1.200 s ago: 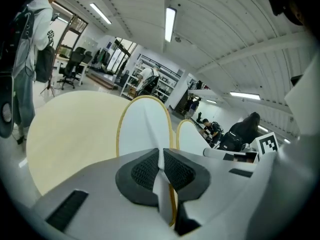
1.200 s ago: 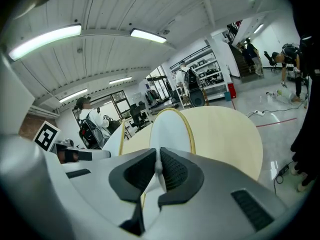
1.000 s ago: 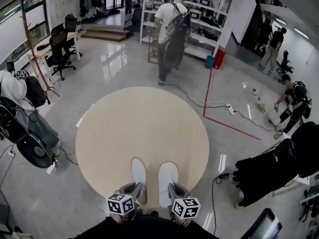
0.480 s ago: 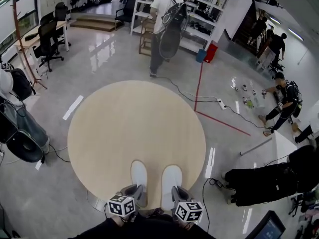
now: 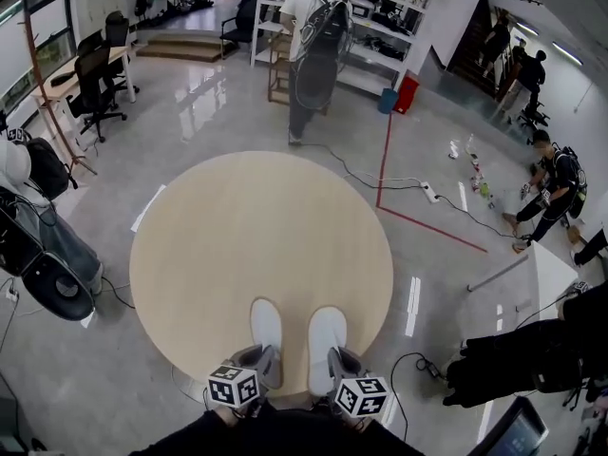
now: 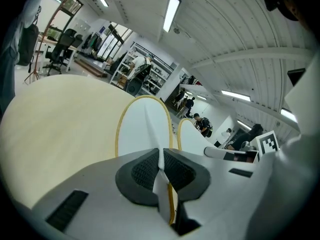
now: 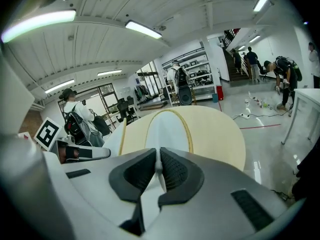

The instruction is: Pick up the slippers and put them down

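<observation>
Two white slippers with thin yellow edging lie side by side over the near edge of the round table [image 5: 237,226]. My left gripper [image 5: 255,365] is shut on the heel end of the left slipper [image 5: 266,323]. The left gripper view shows that gripper [image 6: 161,156] pinching the heel of the left slipper [image 6: 142,129]. My right gripper [image 5: 340,369] is shut on the heel end of the right slipper [image 5: 325,333]. In its own view the right gripper [image 7: 158,166] clamps the rim of the right slipper [image 7: 165,129]. Whether the soles rest flat on the wood I cannot tell.
A person with a backpack [image 5: 313,46] stands beyond the table near shelving [image 5: 380,27]. Cables and red floor tape [image 5: 418,221] run on the right. Dark bags [image 5: 47,264] stand left of the table, and black items [image 5: 522,359] lie at the right. A crouching person [image 5: 551,188] is far right.
Both grippers have sunk slightly with the slippers still pinched. The head view has swung a little, and the person at the shelving has shifted.
</observation>
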`<state>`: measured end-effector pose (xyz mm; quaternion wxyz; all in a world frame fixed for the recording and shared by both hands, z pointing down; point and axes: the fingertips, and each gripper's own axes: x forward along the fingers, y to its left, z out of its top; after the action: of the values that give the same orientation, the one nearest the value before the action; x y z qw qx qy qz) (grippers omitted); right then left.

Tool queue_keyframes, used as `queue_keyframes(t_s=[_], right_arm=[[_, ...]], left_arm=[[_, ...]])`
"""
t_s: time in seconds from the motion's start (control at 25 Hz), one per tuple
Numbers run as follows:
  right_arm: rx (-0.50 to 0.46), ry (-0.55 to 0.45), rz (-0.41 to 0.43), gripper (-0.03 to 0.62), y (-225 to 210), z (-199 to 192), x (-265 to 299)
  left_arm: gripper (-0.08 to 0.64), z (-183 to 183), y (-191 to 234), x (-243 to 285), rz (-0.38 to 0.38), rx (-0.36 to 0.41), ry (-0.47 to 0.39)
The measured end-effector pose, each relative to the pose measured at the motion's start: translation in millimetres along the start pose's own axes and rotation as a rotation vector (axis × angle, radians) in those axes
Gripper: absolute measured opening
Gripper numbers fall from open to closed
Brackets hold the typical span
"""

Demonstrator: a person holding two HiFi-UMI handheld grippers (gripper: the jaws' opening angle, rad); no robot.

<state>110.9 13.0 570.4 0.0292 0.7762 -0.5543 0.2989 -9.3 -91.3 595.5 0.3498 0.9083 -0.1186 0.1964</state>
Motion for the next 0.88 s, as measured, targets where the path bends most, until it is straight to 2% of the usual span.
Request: queue_keyframes(t_s=[0.24, 0.6, 0.88], right_arm=[[0.02, -0.02, 0.081, 0.034, -54.1, 22.6, -13.9], [0.001, -0.036, 0.196, 0.034, -151.9, 38.8, -38.7], [0.06, 0.021, 0.233, 0.034, -186.1, 21.2, -45.8]], left_arm=[[0.041, 0.5, -51.3, 28.6, 0.082, 0.019, -0.019], [0.041, -32.6, -128.1, 87.3, 0.199, -0.018, -0.079], [0.041, -52.6, -153.4, 102.4, 0.258, -0.033, -0.047]])
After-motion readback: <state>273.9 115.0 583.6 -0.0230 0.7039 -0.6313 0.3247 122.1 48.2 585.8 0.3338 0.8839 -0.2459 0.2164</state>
